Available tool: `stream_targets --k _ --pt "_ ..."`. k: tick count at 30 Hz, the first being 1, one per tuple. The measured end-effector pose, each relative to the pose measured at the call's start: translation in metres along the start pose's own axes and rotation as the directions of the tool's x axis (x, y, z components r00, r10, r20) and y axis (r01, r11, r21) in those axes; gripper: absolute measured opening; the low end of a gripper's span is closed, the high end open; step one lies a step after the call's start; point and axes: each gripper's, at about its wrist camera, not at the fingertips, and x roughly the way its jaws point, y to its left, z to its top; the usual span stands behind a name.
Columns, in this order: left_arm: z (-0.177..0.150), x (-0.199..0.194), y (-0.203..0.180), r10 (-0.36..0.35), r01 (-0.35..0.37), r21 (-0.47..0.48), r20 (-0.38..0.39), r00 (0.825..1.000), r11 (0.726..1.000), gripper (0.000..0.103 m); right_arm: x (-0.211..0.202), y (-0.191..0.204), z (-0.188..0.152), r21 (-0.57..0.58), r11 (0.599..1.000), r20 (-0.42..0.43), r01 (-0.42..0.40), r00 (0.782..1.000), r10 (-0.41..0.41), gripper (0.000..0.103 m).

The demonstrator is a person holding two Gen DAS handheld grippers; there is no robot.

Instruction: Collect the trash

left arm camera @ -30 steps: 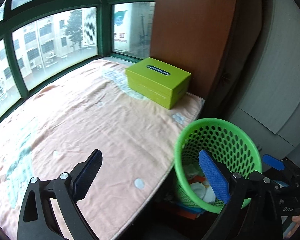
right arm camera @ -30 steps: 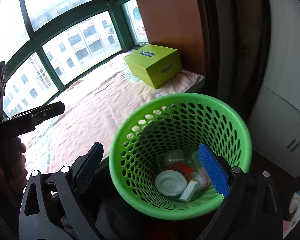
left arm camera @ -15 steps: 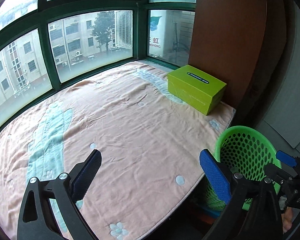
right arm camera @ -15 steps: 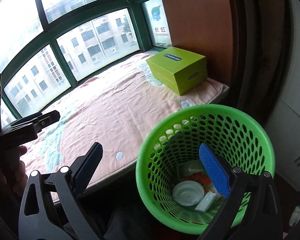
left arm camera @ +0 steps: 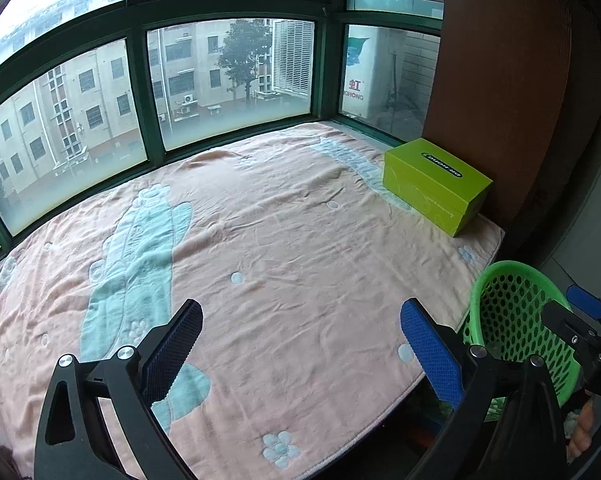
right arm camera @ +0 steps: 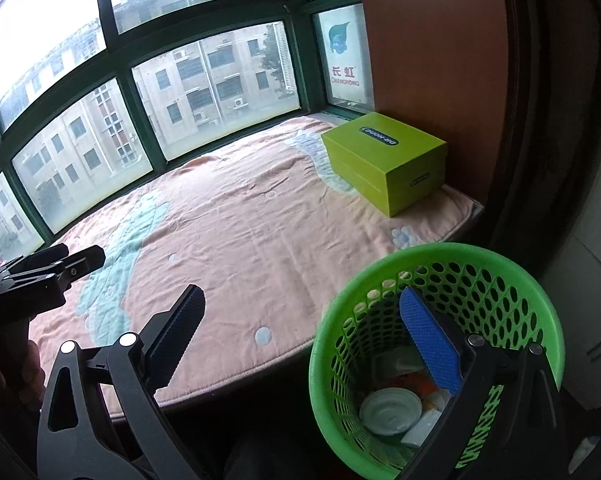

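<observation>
A green perforated basket (right arm camera: 512,280) stands on the floor beside the window seat; it also shows in the left wrist view (left arm camera: 500,280). Inside it lie a white lid (right arm camera: 388,406), a white wrapper and orange scraps. My right gripper (right arm camera: 300,332) is open and empty, its right finger over the basket's mouth. My left gripper (left arm camera: 300,340) is open and empty above the peach blanket (left arm camera: 280,240). The left gripper also shows at the left edge of the right wrist view (right arm camera: 52,268). The right gripper shows at the right edge of the left wrist view (left arm camera: 580,320).
A lime-green box (left arm camera: 436,184) sits on the blanket's far right corner, against a brown wooden panel (left arm camera: 500,80). Green-framed windows (left arm camera: 140,100) curve around the seat's far side. White cabinet doors (right arm camera: 588,280) stand right of the basket.
Both grippers have pulled back and swung left, away from the basket. The basket now sits lower right in both views and more of the blanket shows. Both stay open.
</observation>
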Motion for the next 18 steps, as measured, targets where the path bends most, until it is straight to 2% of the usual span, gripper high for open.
stream_targets --k 5,18 --pt "-0.007 -0.004 0.014 0.025 -0.025 -0.032 -0.002 1.0 0.999 0.096 0.005 0.013 0.002 -0.014 1.0 0.0 -0.027 1.0 0.027 0.097" --pt "-0.017 -0.015 0.038 0.075 -0.074 -0.076 0.008 0.997 0.994 0.096 0.01 0.041 0.005 -0.08 0.997 0.02 -0.017 1.0 0.018 0.098"
